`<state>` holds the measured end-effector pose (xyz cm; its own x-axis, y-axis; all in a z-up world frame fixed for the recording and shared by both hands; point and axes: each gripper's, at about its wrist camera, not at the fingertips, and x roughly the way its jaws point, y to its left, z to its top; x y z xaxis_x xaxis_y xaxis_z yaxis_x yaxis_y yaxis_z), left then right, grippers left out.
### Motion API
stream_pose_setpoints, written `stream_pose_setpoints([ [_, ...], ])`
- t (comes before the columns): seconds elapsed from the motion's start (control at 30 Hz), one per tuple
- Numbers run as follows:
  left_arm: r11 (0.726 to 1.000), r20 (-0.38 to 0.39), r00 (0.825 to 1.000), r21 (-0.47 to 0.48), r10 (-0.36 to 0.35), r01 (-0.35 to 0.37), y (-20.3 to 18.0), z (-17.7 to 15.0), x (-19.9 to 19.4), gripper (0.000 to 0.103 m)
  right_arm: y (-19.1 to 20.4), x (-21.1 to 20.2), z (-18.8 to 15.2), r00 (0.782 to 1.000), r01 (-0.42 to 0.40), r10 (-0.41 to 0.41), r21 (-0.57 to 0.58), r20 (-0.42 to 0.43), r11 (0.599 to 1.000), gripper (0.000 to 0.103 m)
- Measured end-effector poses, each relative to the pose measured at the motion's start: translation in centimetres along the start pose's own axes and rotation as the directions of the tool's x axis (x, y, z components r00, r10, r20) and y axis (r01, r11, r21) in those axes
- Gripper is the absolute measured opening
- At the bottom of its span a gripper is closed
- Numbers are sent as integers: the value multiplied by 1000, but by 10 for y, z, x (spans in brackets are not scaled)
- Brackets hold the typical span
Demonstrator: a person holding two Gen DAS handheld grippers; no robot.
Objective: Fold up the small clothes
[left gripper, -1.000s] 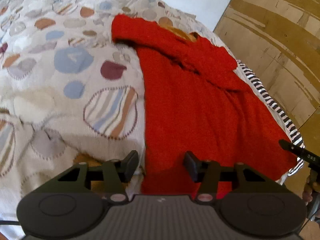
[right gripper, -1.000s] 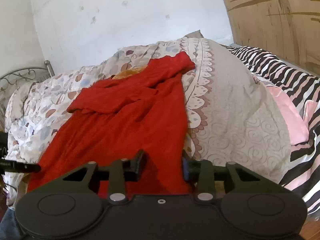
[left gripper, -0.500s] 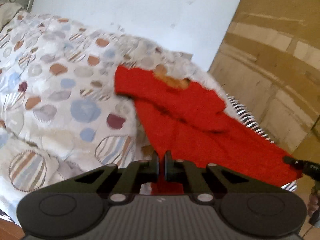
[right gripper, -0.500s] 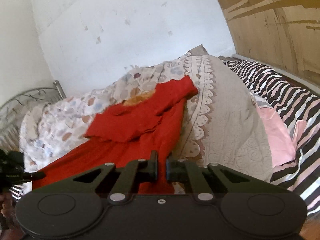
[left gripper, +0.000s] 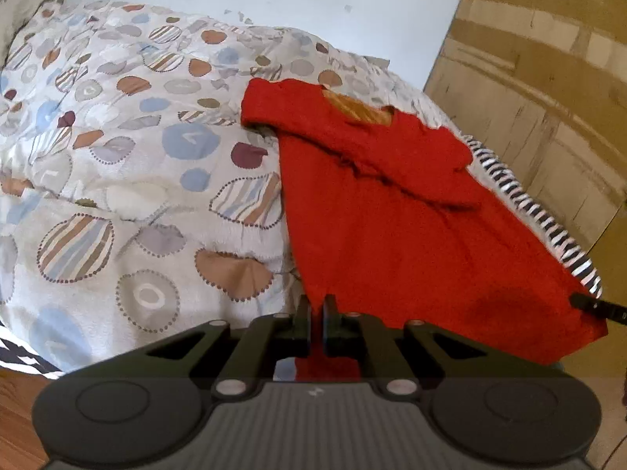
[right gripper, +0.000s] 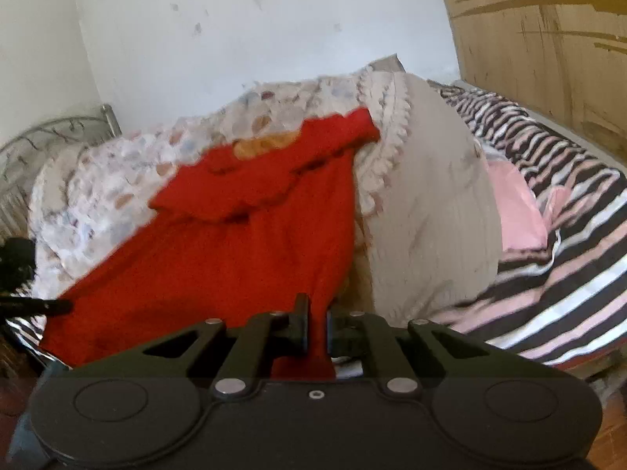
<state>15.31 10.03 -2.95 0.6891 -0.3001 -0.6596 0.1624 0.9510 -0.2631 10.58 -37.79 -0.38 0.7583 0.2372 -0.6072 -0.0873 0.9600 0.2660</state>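
Note:
A small red knitted garment [left gripper: 392, 215] lies on the bed, its neck end far from me, with orange lining [left gripper: 356, 109] showing at the collar. My left gripper [left gripper: 317, 303] is shut on the hem's left corner, and red cloth hangs between its fingers. My right gripper [right gripper: 316, 305] pinches the hem's right corner of the garment [right gripper: 243, 243]; its jaws are opening slightly, with the cloth still pressed between them. The hem is raised off the bed and stretched between the two grippers. Each wrist view shows the other gripper's tip at the far hem corner.
The garment rests on a quilt with coloured ovals [left gripper: 137, 156]. A grey cushion [right gripper: 431, 215], a pink cloth [right gripper: 513, 211] and a black-and-pink striped blanket [right gripper: 568, 266] lie to the right. A metal bed frame [right gripper: 47, 137] stands at the far left and a wooden panel wall [left gripper: 529, 98] on the right.
Both grippers went from open to shut on the hem corners. They then rose and drew back, lifting the hem off the bed.

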Motion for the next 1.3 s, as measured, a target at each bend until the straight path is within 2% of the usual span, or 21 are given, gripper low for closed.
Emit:
stream_pose_setpoints([
  [0.07, 1000, -9, 1000, 13, 12, -12, -3, -2, 3, 6, 3, 5, -7, 1000, 14, -14, -32, -8, 999, 12],
  [0.13, 999, -24, 999, 30, 27, -26, -6, -3, 5, 8, 8, 6, -12, 999, 37, -37, -90, -6, 995, 21],
  [0.2, 998, -38, 998, 40, 49, -47, -8, -3, 6, 9, 13, 6, -15, 998, 56, -57, -148, 0, 987, 26],
  [0.23, 998, -38, 998, 40, 57, -56, -8, -3, 6, 12, 15, 6, -16, 998, 61, -62, -170, 2, 984, 37],
  [0.27, 997, -40, 997, 41, 63, -61, -8, -3, 6, 24, 17, 6, -18, 998, 66, -66, -193, 6, 979, 45],
  [0.3, 998, -44, 997, 39, 60, -59, -7, -3, 5, 48, 19, 5, -20, 998, 69, -68, -216, 11, 974, 63],
  [0.33, 998, -43, 997, 33, 61, -60, -6, -4, 4, 64, 21, 4, -21, 997, 71, -69, -235, 17, 969, 73],
  [0.37, 997, -31, 997, 25, 67, -67, -6, -4, 2, 83, 23, 2, -23, 997, 71, -67, -261, 25, 963, 77],
  [0.47, 994, 7, 996, 60, 89, -89, -10, -6, -4, 90, 34, 1, -27, 997, 74, -68, -364, 29, 928, 92],
  [0.53, 989, 30, 993, 90, 113, -115, -14, -6, -6, 100, 46, 1, -32, 997, 76, -67, -441, 36, 894, 101],
  [0.67, 983, 58, 989, 116, 134, -140, -19, -6, -7, 102, 76, 6, -51, 998, 68, -57, -627, 37, 776, 102],
  [0.77, 983, 53, 990, 125, 128, -134, -21, -6, -5, 102, 100, 20, -70, 997, 61, -71, -753, 19, 655, 102],
  [0.87, 982, 53, 991, 134, 123, -130, -24, -6, -5, 102, 118, 40, -82, 994, 68, -108, -812, 6, 580, 101],
  [0.93, 982, 59, 991, 141, 120, -127, -25, -7, -5, 102, 128, 50, -90, 993, 58, -118, -856, -4, 514, 99],
  [1.07, 981, 57, 992, 151, 111, -119, -25, -7, -5, 102, 144, 65, -108, 990, 92, -132, -918, 44, 386, 95],
  [1.13, 981, 55, 993, 156, 109, -116, -26, -7, -5, 102, 148, 69, -114, 990, 102, -124, -936, 63, 338, 89],
  [1.2, 980, 57, 994, 173, 89, -98, -27, -8, -7, 102, 150, 68, -117, 992, 96, -111, -947, 64, 306, 83],
  [1.23, 980, 59, 996, 185, 68, -77, -28, -9, -8, 102, 150, 67, -117, 993, 80, -102, -949, 51, 306, 76],
  [1.3, 976, 54, 998, 216, -20, 8, -31, -12, -12, 102, 145, 61, -112, 997, 44, -79, -941, 18, 336, 67],
])
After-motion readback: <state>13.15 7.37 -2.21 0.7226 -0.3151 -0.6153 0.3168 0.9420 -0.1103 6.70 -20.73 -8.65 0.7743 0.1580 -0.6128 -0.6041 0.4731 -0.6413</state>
